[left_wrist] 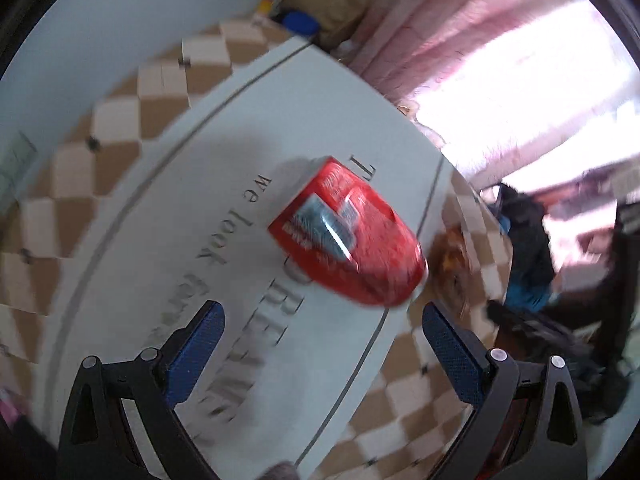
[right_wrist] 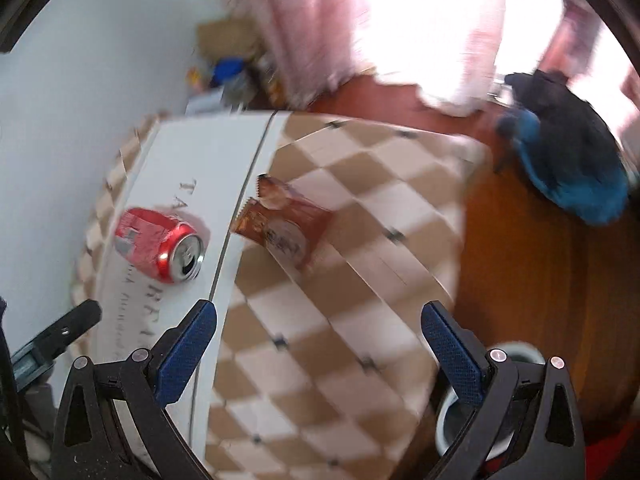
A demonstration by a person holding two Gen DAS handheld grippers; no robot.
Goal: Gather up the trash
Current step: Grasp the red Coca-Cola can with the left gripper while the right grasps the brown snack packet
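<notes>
A crushed red soda can lies on its side on the white lettered part of the tablecloth. My left gripper is open and empty, just short of the can. In the right wrist view the can lies at the left and a brown snack wrapper lies flat on the checked cloth. My right gripper is open and empty, hovering nearer than the wrapper. The left gripper's finger tip shows at the far left.
The table has a brown and cream checked cloth. A white bin stands on the wooden floor at the lower right. A dark and blue bag lies on the floor. Pink curtains and a brown paper bag are behind.
</notes>
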